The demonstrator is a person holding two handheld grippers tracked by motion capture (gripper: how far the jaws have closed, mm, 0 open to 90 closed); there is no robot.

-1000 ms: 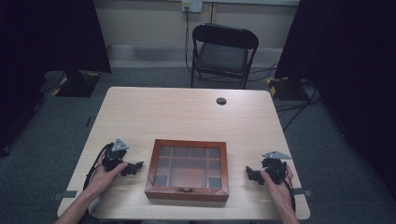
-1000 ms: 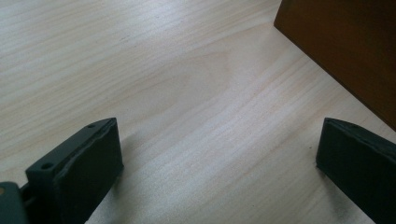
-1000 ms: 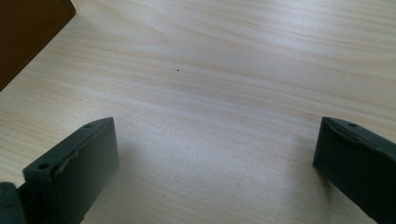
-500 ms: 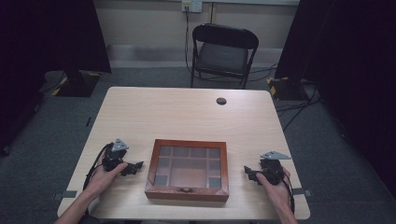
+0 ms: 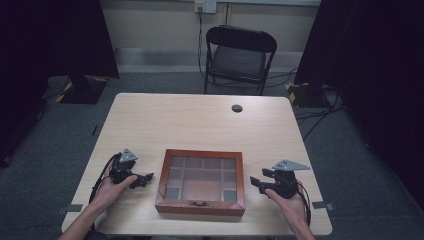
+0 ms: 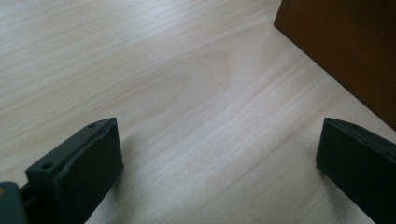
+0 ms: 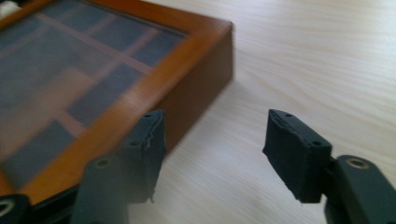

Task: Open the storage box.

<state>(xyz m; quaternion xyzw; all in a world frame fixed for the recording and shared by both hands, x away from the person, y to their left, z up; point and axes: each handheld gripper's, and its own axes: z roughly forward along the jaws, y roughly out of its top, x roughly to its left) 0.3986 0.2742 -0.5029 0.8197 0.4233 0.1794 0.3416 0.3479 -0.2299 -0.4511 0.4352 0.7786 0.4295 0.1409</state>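
Wooden box [image 5: 201, 182] between both grippers; left fingers [image 6: 79, 168] open, right fingers [image 7: 144, 149] closing, empty.

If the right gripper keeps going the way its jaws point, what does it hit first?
Most likely the right side wall of the wooden glass-lidded box. The right gripper points at it, open with nothing between its jaws, which have just been closing. One jaw may pass over the lid; depth is unclear.

A black folding chair [image 5: 240, 57] is standing beyond the light wooden surface [image 5: 200, 120], facing it. Grey carpet [image 5: 350, 165] is covering the floor. Dark curtains [image 5: 55, 40] are hanging at both sides, and a pale wall [image 5: 155, 25] is running behind, cables [image 5: 320, 107] trailing below.
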